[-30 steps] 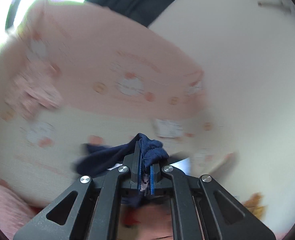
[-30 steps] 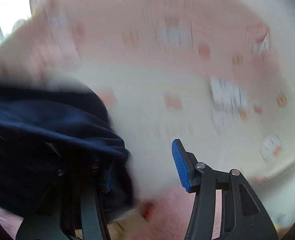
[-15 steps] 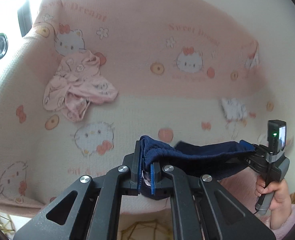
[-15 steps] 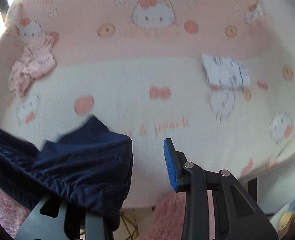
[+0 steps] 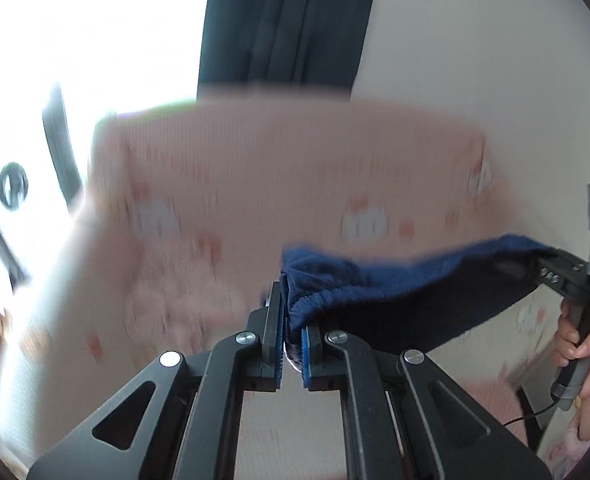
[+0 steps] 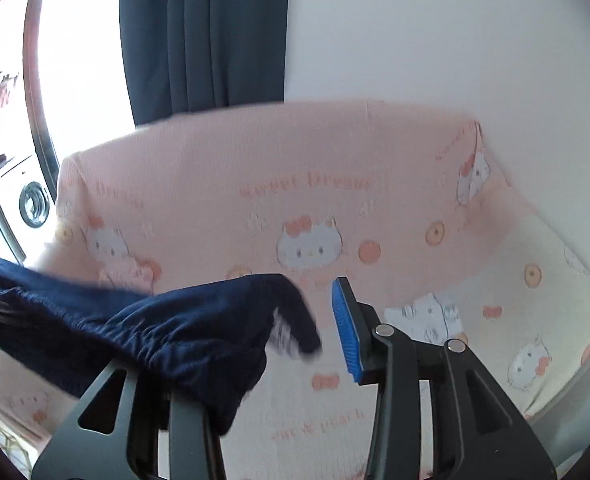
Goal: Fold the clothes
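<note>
Left gripper (image 5: 292, 336) was nearly closed, its 2 blue pads pinching a bunched edge of the navy garment (image 5: 395, 296). From there the garment stretched rightward in the air to the right gripper (image 5: 551, 268), gripped by a hand (image 5: 583, 352) at the frame's right edge. In the right wrist view the right gripper (image 6: 295, 320) stood wide: 1 blue pad (image 6: 345, 328) was bare, the other finger hidden under the draped garment (image 6: 155, 332), so whether it pinched cloth could not be told. Behind lay a sofa (image 6: 255, 184) under a pink cat-print cover, a dark curtain (image 6: 203, 32), a white wall (image 6: 435, 32) and a bright window (image 5: 75, 40). Left wrist view was motion-blurred.
</note>
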{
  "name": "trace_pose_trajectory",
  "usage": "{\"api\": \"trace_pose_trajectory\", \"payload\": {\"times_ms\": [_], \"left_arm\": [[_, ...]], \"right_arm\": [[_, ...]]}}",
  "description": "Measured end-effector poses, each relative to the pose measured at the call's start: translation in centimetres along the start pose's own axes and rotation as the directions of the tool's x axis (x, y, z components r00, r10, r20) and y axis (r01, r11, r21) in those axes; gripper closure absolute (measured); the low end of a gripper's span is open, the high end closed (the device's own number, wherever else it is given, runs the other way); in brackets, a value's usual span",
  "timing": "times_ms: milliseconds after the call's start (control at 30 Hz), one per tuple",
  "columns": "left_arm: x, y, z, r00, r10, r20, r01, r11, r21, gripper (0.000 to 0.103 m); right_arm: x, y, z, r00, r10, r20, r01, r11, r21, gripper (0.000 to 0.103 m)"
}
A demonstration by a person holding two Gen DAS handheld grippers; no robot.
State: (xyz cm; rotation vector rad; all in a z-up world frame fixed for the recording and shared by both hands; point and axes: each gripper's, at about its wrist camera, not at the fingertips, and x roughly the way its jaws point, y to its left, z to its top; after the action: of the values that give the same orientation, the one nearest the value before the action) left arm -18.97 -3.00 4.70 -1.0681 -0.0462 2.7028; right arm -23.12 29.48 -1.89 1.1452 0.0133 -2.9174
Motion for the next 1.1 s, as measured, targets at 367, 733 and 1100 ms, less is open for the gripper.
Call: {"api": "trace_pose_trajectory", "payload": {"times_ms": [367, 733, 1100], "left_arm": [[19.9, 0.1, -23.5, 0.738, 0.188, -0.648, -0.195, 0.979, 0.062, 0.062], [14.9, 2.0, -20.6, 0.919, 0.049, -0.391, -0.081, 0.995, -0.065, 0.059], [14.7, 3.2, -20.5, 0.879, 0.009, -0.476, -0.077, 0.989, -0.123, 0.059]], "right_arm": [[13.5, 2.5, -21.6, 0.877, 0.020, -0.480, -0.002, 0.999, 0.040, 0.069], [13.6, 4.1, -21.3, 0.888, 0.064, -0.455, -0.064, 0.998, 0.014, 0.064], [12.0, 5.7, -22.2, 0.832, 0.181, -0.525, -0.223, 0.975, -0.018, 0.052]]}}
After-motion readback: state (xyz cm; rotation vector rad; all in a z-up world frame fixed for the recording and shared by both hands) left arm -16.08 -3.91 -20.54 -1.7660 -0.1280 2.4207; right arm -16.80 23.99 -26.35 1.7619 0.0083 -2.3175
